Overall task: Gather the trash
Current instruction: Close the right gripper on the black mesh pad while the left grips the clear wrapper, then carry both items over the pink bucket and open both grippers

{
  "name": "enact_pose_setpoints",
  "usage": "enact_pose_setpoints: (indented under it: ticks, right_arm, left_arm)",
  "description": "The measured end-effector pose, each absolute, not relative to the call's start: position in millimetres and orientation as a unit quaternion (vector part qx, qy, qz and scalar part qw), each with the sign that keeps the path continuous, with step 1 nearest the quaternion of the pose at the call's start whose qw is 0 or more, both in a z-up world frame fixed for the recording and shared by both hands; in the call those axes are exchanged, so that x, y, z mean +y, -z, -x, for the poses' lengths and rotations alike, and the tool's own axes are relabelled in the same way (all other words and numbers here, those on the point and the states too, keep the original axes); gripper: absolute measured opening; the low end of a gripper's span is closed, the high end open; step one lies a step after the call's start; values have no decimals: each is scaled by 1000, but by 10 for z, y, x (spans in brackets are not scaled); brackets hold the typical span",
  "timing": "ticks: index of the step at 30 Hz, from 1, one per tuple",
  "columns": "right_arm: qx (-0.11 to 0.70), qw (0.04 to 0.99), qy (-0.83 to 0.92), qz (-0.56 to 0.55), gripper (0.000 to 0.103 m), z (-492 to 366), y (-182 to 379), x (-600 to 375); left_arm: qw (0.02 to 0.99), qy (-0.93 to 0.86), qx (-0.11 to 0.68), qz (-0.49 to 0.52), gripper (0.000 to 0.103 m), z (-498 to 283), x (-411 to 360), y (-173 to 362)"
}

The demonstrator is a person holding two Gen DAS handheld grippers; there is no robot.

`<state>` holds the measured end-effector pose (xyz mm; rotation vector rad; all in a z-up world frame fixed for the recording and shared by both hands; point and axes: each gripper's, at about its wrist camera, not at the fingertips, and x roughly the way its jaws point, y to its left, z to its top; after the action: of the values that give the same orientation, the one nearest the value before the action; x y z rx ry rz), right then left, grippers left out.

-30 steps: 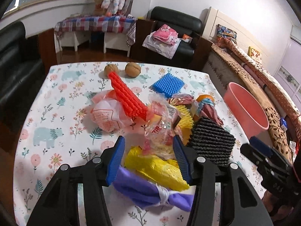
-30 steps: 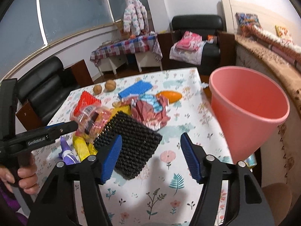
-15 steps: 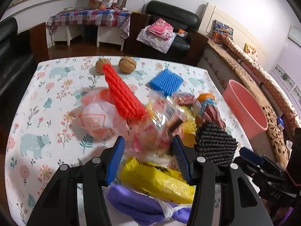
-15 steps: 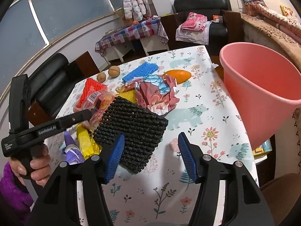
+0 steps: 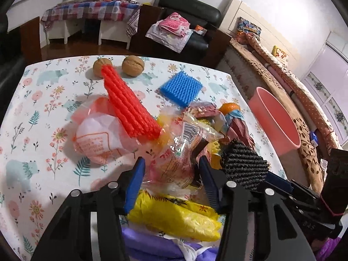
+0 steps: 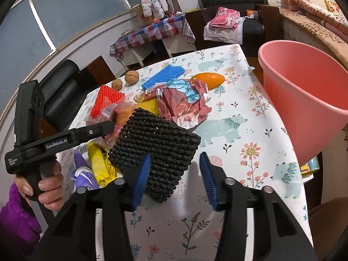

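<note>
A heap of trash lies on the floral tablecloth (image 5: 32, 113). My left gripper (image 5: 171, 184) straddles a clear printed plastic wrapper (image 5: 180, 152); its jaws are closing and the blue pads (image 5: 134, 184) stand just off the wrapper. In the right wrist view, my right gripper (image 6: 174, 182) has the near corner of a black foam net (image 6: 156, 143) between its closing jaws. The left pad is at the net and the right pad (image 6: 207, 182) is apart from it. A pink bucket (image 6: 304, 100) stands at the table's right edge.
A yellow bag (image 5: 174, 217) and a purple bag (image 5: 152, 245) lie under the left gripper. A red foam net (image 5: 128, 106), pink bag (image 5: 97, 137), blue foam net (image 5: 181, 88), two walnuts (image 5: 133, 65), an orange (image 6: 208, 79) and crumpled paper (image 6: 184, 102) lie further off.
The left gripper has moved forward and down onto the wrapper and narrowed a little. The right gripper's jaws have narrowed around the black net's corner.
</note>
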<state>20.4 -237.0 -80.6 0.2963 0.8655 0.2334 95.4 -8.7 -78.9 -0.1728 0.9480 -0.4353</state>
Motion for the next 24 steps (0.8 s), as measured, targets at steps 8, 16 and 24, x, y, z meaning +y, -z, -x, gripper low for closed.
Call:
enact_pose_setpoints:
  ticks: [8,16,24]
  right_arm:
    - [420,888,-115,-149,16,-217,833,-2364]
    - [392,900,-118,-150,7,-129,706,-2427]
    - [358,915,-97,-159,6,-63,537,-2606]
  left_arm:
    - [869,222,435,84,28,-813,-105,704]
    - [879,223,411,90,23,-646,-64,459]
    - [894,216,387,71,22,-546,-146,240]
